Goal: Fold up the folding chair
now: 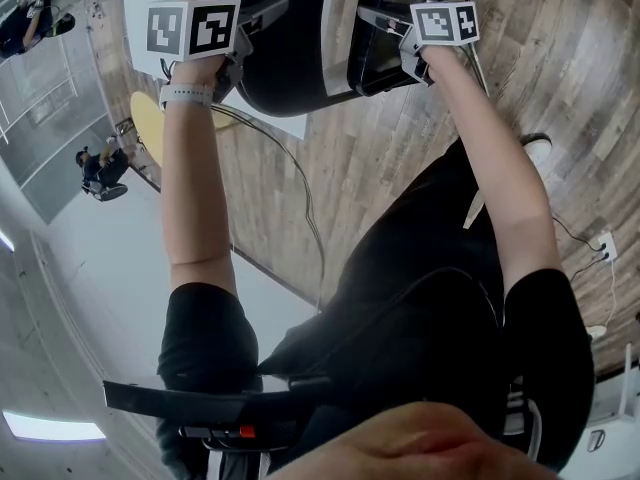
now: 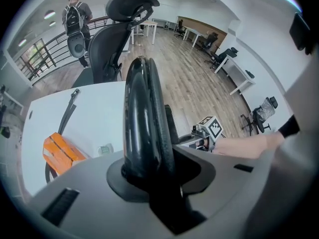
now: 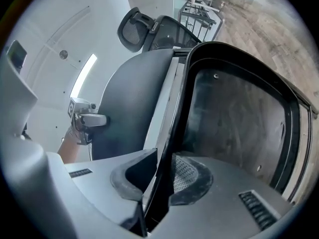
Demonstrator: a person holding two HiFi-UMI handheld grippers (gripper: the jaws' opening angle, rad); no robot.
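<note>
The black folding chair [image 1: 290,48] stands half folded between my two grippers at the top of the head view. The left gripper [image 1: 250,28] points steeply down over the rounded edge of the backrest [image 2: 144,98]. That edge lies between its jaws, with a dark gap beside the right pad, so the left gripper [image 2: 159,183] reads as open. The right gripper [image 1: 388,23] is level and shut on the thin rim of the seat [image 3: 234,118]. In its own view the rim runs between the ribbed pads [image 3: 187,176] of the right gripper [image 3: 157,183].
A white table [image 2: 89,113] with an orange object [image 2: 60,151] stands just behind the chair. A black office chair [image 2: 112,39] and a person with a backpack [image 2: 75,19] are farther off. A cable [image 1: 290,178] trails over the wooden floor [image 1: 400,158].
</note>
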